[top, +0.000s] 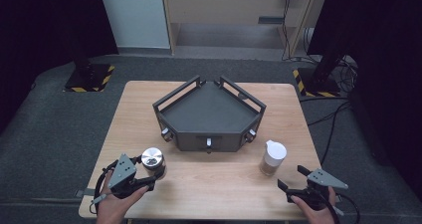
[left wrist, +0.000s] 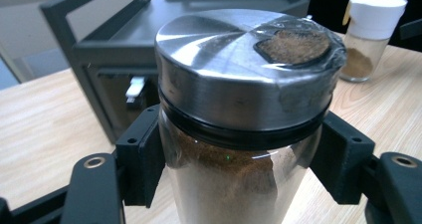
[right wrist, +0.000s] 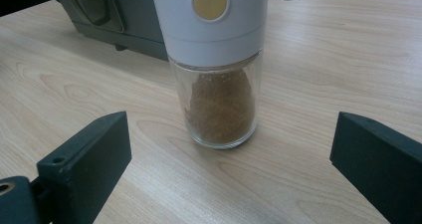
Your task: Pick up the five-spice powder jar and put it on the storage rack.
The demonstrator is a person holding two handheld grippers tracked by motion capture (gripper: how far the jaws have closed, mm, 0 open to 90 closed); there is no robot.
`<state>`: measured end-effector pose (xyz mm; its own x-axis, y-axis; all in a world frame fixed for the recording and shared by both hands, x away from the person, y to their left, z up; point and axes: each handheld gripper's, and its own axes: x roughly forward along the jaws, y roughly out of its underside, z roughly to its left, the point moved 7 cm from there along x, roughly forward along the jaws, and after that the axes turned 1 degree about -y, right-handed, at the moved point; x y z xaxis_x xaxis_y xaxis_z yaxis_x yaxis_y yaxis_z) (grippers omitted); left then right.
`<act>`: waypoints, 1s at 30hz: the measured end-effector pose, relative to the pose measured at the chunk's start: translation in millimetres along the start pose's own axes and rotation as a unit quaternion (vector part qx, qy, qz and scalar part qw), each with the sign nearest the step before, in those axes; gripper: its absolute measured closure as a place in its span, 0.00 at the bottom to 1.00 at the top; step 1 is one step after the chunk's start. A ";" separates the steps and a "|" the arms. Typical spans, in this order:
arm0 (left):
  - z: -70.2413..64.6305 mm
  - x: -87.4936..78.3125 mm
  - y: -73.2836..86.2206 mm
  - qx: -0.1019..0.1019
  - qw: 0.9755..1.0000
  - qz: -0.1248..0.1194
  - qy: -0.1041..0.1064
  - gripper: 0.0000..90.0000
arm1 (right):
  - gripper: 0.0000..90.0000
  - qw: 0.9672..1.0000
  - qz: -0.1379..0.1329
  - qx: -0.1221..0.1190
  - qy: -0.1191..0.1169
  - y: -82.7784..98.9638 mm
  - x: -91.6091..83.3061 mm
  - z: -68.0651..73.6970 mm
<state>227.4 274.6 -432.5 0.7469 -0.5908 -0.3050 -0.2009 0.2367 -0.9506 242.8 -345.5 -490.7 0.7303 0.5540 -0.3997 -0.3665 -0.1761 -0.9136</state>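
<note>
A glass jar with a steel lid (top: 152, 159) and brown powder inside stands at the near left of the wooden table. My left gripper (top: 155, 173) is shut on the steel-lidded jar (left wrist: 239, 109), its pads (left wrist: 144, 157) pressing the glass just under the lid. A white-capped glass shaker (top: 272, 157) with brown powder stands at the near right. My right gripper (top: 293, 176) is open, a short way in front of the white-capped shaker (right wrist: 219, 69), which stands beyond the wide-apart jaws, untouched.
A dark grey angular tray (top: 185, 137) with raised rails sits in the middle of the table (top: 219, 184), just behind both containers. A black stand base with yellow stripes (top: 89, 77) is on the floor at the far left, another at the far right.
</note>
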 end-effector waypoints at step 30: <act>9.2 19.8 -90.8 0.031 0.998 -0.020 0.055 0.33 | 0.04 1.000 0.004 0.016 0.002 6.3 -5.7 -4.5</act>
<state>266.3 248.5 -351.7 0.6795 -0.6805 -0.2743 -0.1294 0.2569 -0.9577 238.9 -353.4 -494.5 0.7297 0.5487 -0.4080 -0.3913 -0.1543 -0.9072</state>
